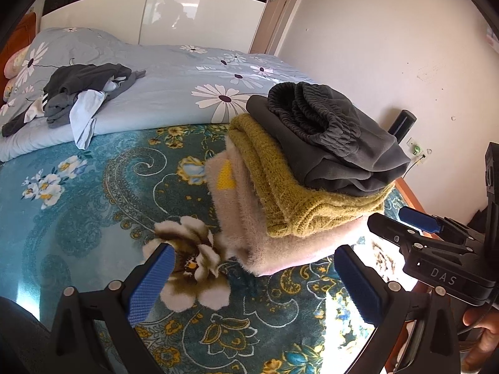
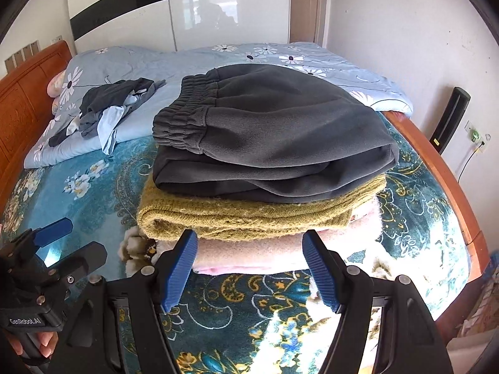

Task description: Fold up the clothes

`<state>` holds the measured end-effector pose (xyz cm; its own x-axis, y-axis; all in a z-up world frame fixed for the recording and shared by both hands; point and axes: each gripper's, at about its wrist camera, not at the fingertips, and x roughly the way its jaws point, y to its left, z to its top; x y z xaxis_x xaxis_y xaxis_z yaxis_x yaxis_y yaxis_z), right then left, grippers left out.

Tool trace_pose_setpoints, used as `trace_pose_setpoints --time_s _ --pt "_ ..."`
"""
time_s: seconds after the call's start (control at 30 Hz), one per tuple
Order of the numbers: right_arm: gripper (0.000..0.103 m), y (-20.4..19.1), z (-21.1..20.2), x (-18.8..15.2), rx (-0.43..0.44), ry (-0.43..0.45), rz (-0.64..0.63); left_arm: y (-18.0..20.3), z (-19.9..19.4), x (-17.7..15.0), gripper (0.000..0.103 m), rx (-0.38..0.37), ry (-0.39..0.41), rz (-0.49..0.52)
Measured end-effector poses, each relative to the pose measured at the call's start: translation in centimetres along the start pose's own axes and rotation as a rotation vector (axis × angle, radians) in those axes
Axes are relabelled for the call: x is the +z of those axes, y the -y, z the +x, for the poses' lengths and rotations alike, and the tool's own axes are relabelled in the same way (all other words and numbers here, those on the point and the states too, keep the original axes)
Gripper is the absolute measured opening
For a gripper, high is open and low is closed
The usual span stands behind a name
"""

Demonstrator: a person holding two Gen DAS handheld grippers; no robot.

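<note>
**A:** While we hold back from the pile, take the big picture first: the bed [image 2: 449,193] with its teal floral blanket [image 1: 93,193], and the pale blue duvet [image 1: 174,93] bunched toward the headboard.

**B:** And the folded stack [image 2: 265,187] sits on that blanket right in front of us. Pinkish fuzzy layer at the bottom, mustard knit [image 2: 249,218] in the middle, dark grey sweatpants [image 2: 274,134] on top, waistband toward the far left.

**A:** Our unfolded pile [image 1: 78,93] is what matters next, we reckon. It lies on the duvet, well apart from the stack, up and to the left in both views.

**B:** So our left gripper [image 1: 252,286] looks the nearer one. Its jaws are spread wide with nothing between them, just beside the stack's near corner.

**A:** Our right gripper [image 2: 252,268] is also parted and empty, square on to the stack's long front edge, tips just short of the pink layer.

**B:** Whether those tips touch the fabric, we can't tell.

**A:** And that far pile is a tangle: dark grey, some pale blue, a bit of white. How many garments, we can't say.

**B:** The stack's back edge is hidden too.
</note>
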<state>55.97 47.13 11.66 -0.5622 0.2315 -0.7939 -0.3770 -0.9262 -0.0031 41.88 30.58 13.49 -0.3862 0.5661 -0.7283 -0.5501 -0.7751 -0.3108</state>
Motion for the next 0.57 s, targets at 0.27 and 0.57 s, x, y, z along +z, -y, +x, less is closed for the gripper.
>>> trace_pose_setpoints --time_s 0.27,0.57 --pt "0.071 -0.14 0.19 -0.11 -0.016 -0.019 -0.013 0.43 -0.02 -0.26 0.103 0.037 0.019 -0.002" --pt "0.071 0.23 0.50 -0.17 -0.022 -0.036 0.004 0.89 -0.31 -0.54 0.103 -0.003 0.037 -0.011"
